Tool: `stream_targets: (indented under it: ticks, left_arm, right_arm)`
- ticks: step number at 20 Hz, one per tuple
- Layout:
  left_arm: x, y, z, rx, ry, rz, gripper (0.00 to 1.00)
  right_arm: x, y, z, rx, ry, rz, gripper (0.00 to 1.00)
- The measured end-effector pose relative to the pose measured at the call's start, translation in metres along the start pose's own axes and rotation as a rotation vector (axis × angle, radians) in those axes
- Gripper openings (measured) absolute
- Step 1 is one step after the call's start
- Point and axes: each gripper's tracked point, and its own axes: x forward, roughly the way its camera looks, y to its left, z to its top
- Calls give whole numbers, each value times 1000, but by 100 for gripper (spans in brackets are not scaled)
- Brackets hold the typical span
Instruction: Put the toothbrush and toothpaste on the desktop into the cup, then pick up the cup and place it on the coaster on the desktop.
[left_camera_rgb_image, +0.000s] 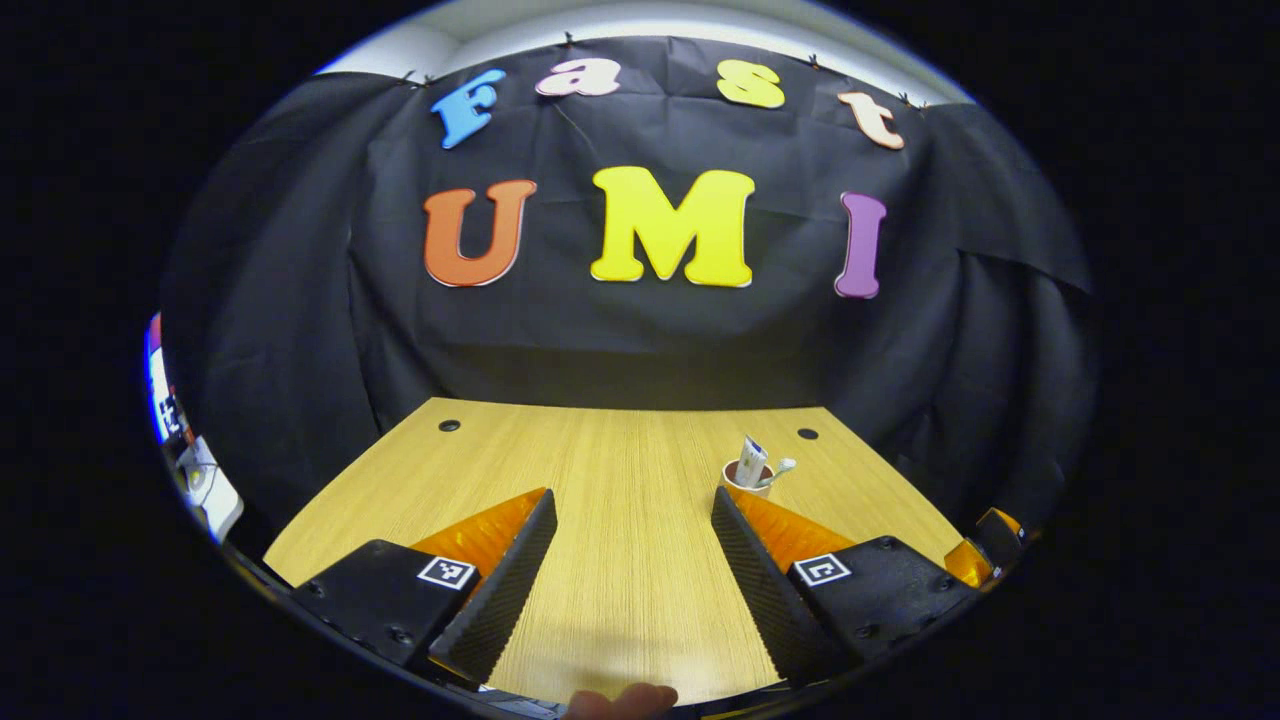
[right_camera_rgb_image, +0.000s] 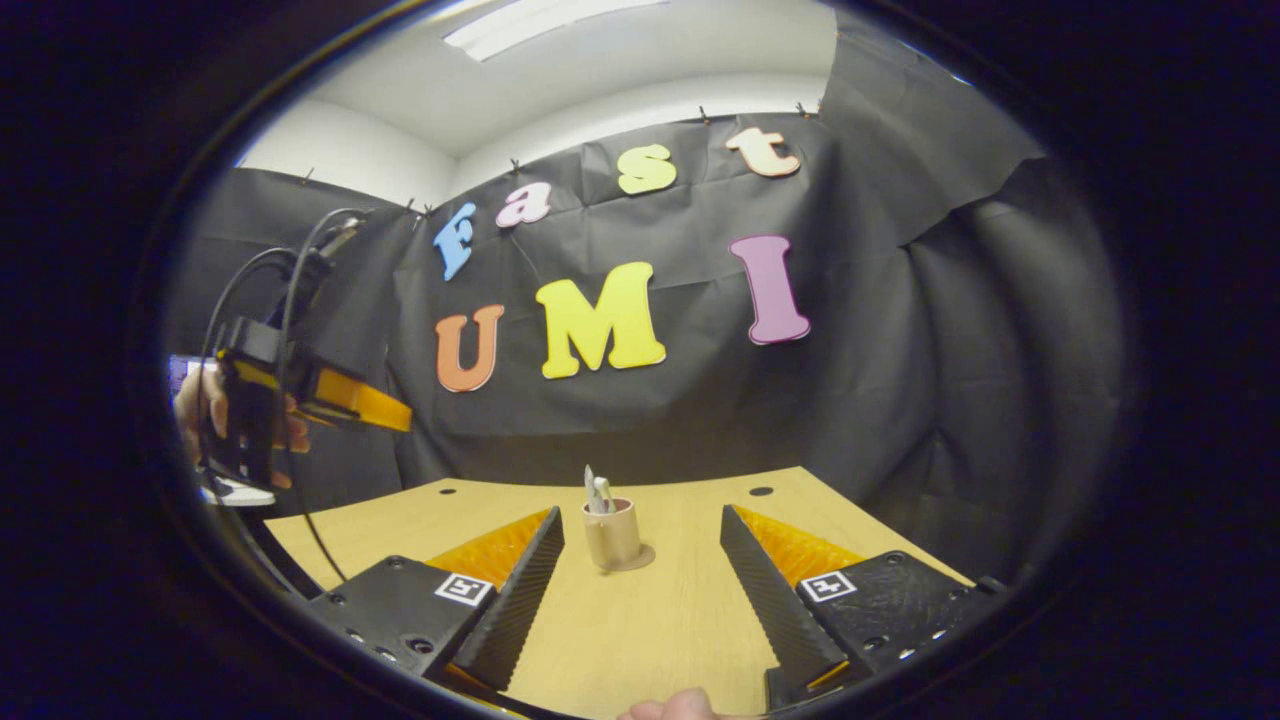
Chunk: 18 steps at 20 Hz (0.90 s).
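While both claws gape empty, the cup (right_camera_rgb_image: 612, 535) stands ahead of the right claw (right_camera_rgb_image: 640, 590).

A beige cup (right_camera_rgb_image: 612, 535) on a matching beige coaster (right_camera_rgb_image: 630, 560) stands on the pale wood-grain desktop (right_camera_rgb_image: 640, 620).

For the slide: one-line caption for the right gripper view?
Open right gripper faces the cup on its coaster, toothbrush and toothpaste inside.

Loaded beige cup (right_camera_rgb_image: 612, 535) upright on coaster (right_camera_rgb_image: 634, 560)
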Motion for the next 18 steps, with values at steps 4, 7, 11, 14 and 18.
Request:
stream_targets:
  ticks: [4,7,11,14,18]
  left_arm:
    - [-17,10,-5,89,-197,84,98]
    - [-23,-6,-22,88,-242,60,98]
    - [-20,-19,-35,56,-293,26,99]
    - [-14,-14,-36,12,-297,27,99]
    - [-16,-9,-30,13,-340,38,98]
  right_arm:
    - [2,16,15,-71,-53,-45,95]
    - [9,29,10,-106,-52,-52,95]
    - [11,42,9,-119,-64,-52,96]
    - [13,36,8,-117,-68,-81,94]
    - [14,28,9,-105,-65,-122,96]
